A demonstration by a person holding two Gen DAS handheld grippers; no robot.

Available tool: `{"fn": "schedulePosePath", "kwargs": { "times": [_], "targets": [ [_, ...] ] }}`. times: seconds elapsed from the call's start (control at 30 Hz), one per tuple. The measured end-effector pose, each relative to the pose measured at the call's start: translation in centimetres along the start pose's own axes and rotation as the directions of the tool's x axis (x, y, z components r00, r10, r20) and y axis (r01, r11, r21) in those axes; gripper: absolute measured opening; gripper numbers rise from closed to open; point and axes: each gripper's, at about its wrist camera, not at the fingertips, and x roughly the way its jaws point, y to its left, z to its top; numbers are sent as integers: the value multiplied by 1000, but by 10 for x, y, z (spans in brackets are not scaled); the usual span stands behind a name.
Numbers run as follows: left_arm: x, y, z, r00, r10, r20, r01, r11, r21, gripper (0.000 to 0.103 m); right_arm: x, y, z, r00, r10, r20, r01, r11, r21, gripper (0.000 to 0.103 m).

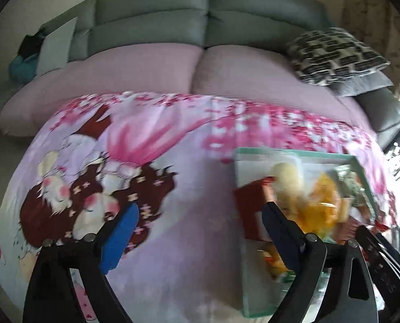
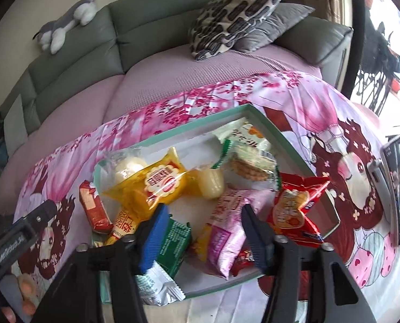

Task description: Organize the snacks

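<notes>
Two tools, both with jaws apart, nothing between the pads. Left tool (image 1: pixel 200 231) hangs over the pink cartoon-print cloth (image 1: pixel 173 177) covering the surface; the shallow mint-green cardboard box (image 1: pixel 294 154) of snacks sits to its right, motion-blurred, contents unreadable there. Right tool (image 2: pixel 202 228) hovers just above the box (image 2: pixel 226 113). Left to right inside: red wrapped bar (image 2: pixel 94 207) on the rim, yellow clear-window packet (image 2: pixel 156 188) with red Chinese label, green foil sachet (image 2: pixel 173 245), pink pouch (image 2: pixel 226 231), red crinkled bag (image 2: pixel 294 210). Print too small to read. Fingers (image 2: pixel 24 288) at bottom left edge, cut off.
</notes>
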Motion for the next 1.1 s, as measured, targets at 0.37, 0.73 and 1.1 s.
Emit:
{"fn": "schedulePosePath", "kwargs": {
  "times": [0.37,0.73,1.1],
  "targets": [
    [21,17,-4,996,72,-47,-74,997,-30,103,3,7,0,1000,-17,21,18,999,-27,103],
    [20,15,-5,997,50,-54,-52,998,-30,103,5,12,0,1000,-24,15,25,998,-63,103],
    [11,17,-5,996,58,-63,-61,997,-46,103,-2,19,-1,999,-27,31,29,996,-82,103]
  ]
}}
